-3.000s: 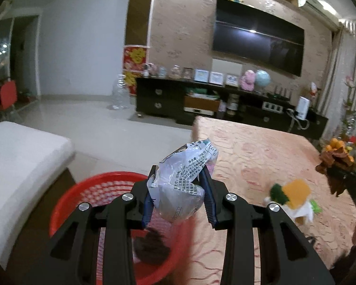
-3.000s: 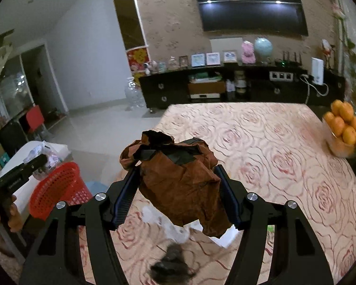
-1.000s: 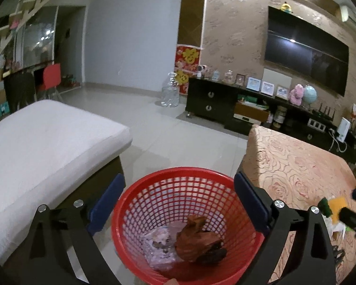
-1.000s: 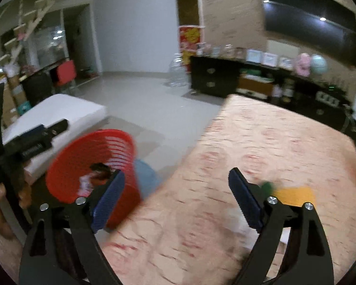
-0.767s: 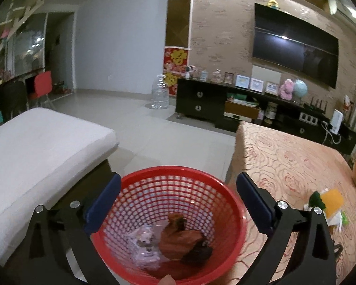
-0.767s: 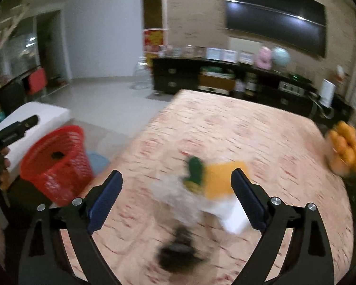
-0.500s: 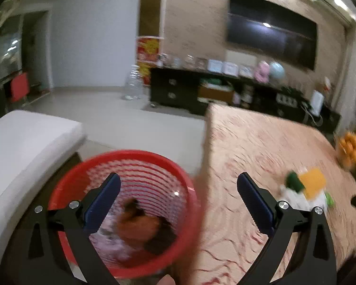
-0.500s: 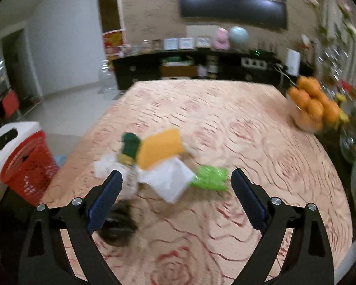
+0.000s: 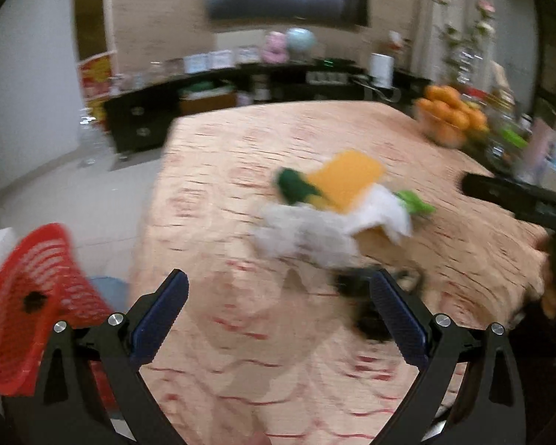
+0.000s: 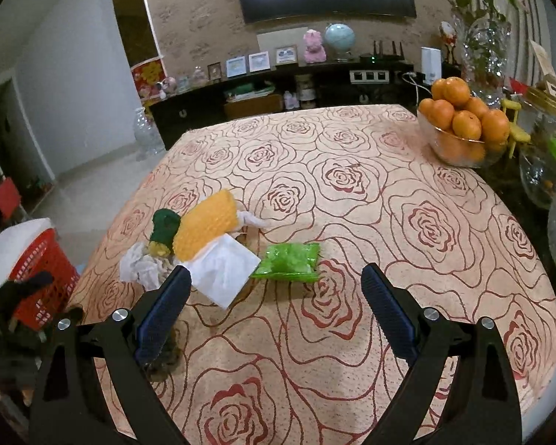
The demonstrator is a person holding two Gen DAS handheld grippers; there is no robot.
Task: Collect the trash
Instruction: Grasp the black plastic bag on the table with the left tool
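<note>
Trash lies on the rose-patterned tablecloth (image 10: pixel 389 193): a yellow sponge-like piece (image 10: pixel 205 229) with a green lump (image 10: pixel 164 225), crumpled white tissue (image 10: pixel 141 265), a flat white napkin (image 10: pixel 224 272), a green wrapper (image 10: pixel 289 262) and a dark clump (image 10: pixel 168 358) by my right gripper's left finger. My right gripper (image 10: pixel 274 319) is open and empty, just short of the green wrapper. My left gripper (image 9: pixel 278 319) is open and empty above the table; its view is blurred, showing the same pile (image 9: pixel 333 204). The red basket (image 9: pixel 29 315) stands on the floor at the left, also in the right wrist view (image 10: pixel 42 278).
A glass bowl of oranges (image 10: pixel 463 129) sits at the table's far right with glass vases (image 10: pixel 548 170) beside it. A black TV cabinet (image 10: pixel 278 89) runs along the back wall. A white cushioned seat (image 10: pixel 15 244) is next to the basket.
Both grippers dropped their trash into the red basket, then swung right from the basket to the table. Both are now open and empty over the trash pile.
</note>
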